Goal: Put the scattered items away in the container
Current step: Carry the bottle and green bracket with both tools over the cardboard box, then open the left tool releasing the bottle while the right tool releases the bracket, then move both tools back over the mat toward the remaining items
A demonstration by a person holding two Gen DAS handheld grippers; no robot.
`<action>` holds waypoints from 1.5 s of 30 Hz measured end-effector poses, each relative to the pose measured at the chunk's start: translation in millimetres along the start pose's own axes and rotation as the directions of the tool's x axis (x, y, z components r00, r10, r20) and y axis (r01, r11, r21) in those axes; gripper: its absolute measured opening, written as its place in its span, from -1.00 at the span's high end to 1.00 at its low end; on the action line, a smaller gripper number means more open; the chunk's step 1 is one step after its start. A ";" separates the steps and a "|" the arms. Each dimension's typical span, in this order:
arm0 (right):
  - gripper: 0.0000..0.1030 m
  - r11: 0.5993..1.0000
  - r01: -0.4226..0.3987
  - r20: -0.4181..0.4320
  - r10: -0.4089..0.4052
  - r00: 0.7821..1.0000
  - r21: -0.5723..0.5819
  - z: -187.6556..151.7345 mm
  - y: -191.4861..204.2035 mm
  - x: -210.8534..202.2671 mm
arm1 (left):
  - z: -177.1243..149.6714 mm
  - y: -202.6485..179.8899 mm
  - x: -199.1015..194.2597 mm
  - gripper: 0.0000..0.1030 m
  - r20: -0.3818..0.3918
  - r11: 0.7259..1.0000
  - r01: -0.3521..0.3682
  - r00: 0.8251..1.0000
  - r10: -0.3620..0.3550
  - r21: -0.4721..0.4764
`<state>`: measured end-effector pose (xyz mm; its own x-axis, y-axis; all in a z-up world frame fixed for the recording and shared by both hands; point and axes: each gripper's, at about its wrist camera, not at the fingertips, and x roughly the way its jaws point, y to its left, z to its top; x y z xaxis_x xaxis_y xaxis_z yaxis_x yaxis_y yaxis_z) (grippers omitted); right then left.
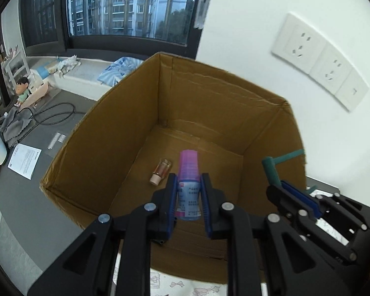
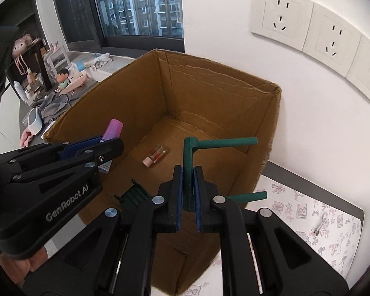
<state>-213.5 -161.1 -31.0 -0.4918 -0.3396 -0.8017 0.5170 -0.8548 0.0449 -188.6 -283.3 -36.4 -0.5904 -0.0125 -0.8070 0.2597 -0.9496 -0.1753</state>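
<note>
An open cardboard box (image 1: 125, 123) (image 2: 224, 83) stands against the white wall. My left gripper (image 1: 188, 180) (image 2: 111, 143) is shut on a blue-labelled bottle with a pink cap (image 1: 188, 172) (image 2: 114, 129), held over the box interior. My right gripper (image 2: 188, 170) (image 1: 278, 185) is shut on a green bracket with two prongs (image 2: 192, 157) (image 1: 271, 170), also above the box. A small clear bottle with reddish liquid and a pink cap (image 1: 161, 169) (image 2: 156, 155) lies on the box floor. A dark green ribbed piece (image 2: 133, 194) lies near the box's front wall.
The box sits on a grey table (image 1: 19, 197) beside a patterned white mat (image 2: 320, 222) holding a small metal clip (image 2: 320, 227). Wall sockets (image 2: 305, 29) are above. To the left lie a paper sheet (image 1: 24, 160), grey cloth (image 1: 14, 123), a black cable (image 1: 56, 116) and a figurine (image 1: 22, 91).
</note>
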 end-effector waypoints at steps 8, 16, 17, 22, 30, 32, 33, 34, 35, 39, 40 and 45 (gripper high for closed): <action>0.82 1.000 -0.001 -0.002 0.001 1.000 -0.031 1.6 9.1 7.3 | 0.1 9.4 14.1 0.63 -0.034 1.000 -0.017 0.999 0.016 -0.006; 0.49 1.000 -0.005 -0.005 0.005 1.000 -0.028 -1.5 10.1 6.2 | 1.0 19.0 8.0 0.30 -0.008 0.999 0.001 1.000 -0.001 -0.042; 0.38 1.000 -0.005 0.004 0.005 1.000 -0.024 -1.9 8.6 3.1 | 0.8 19.5 5.7 0.15 -0.005 0.999 0.002 1.000 -0.002 -0.045; -0.63 1.000 -0.021 0.044 0.021 0.999 0.004 -2.8 -1.8 -15.7 | -0.9 16.3 -11.1 -0.67 0.036 0.999 0.000 0.999 0.002 -0.034; -1.00 0.999 0.027 0.115 -0.031 0.993 0.035 -25.1 -27.0 -59.8 | -11.5 -3.5 -51.5 -0.72 0.083 0.998 0.047 0.996 -0.044 -0.036; -1.00 0.997 0.038 0.136 -0.046 0.990 0.061 -36.0 -38.9 -72.4 | -16.9 -16.3 -65.7 -0.72 0.113 0.999 0.047 0.993 -0.044 -0.024; -1.00 0.996 0.037 0.144 -0.048 0.988 0.076 -41.7 -46.1 -78.6 | -18.3 -22.0 -70.1 -0.72 0.119 0.999 0.044 0.992 -0.042 -0.020; -1.00 0.995 0.034 0.151 -0.048 0.987 0.090 -47.2 -53.4 -84.2 | -20.9 -30.4 -75.7 -0.72 0.128 0.999 0.043 0.991 -0.042 -0.006; -1.00 0.994 0.032 0.155 -0.047 0.987 0.101 -52.1 -59.9 -89.2 | -23.3 -37.2 -78.8 -0.72 0.129 0.999 0.045 0.991 -0.045 0.003; -1.00 0.988 0.054 0.169 -0.079 0.982 0.144 -75.3 -90.3 -112.1 | -37.0 -72.4 -87.2 -0.72 0.116 0.997 0.065 0.991 -0.069 0.044; -1.00 0.987 0.061 0.170 -0.087 0.982 0.150 -80.5 -97.6 -117.2 | -40.6 -82.8 -88.7 -0.72 0.117 0.996 0.068 0.990 -0.074 0.055; -1.00 0.977 0.103 0.175 -0.136 0.975 0.184 -106.8 -135.5 -137.4 | -60.2 -139.8 -87.6 -0.72 0.107 0.983 0.105 0.987 -0.121 0.148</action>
<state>-141.2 43.3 9.4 -0.6726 -0.2835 -0.6836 0.3257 -0.9428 0.0706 -127.1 -130.6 24.9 -0.6960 0.0691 -0.7147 0.0808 -0.9815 -0.1736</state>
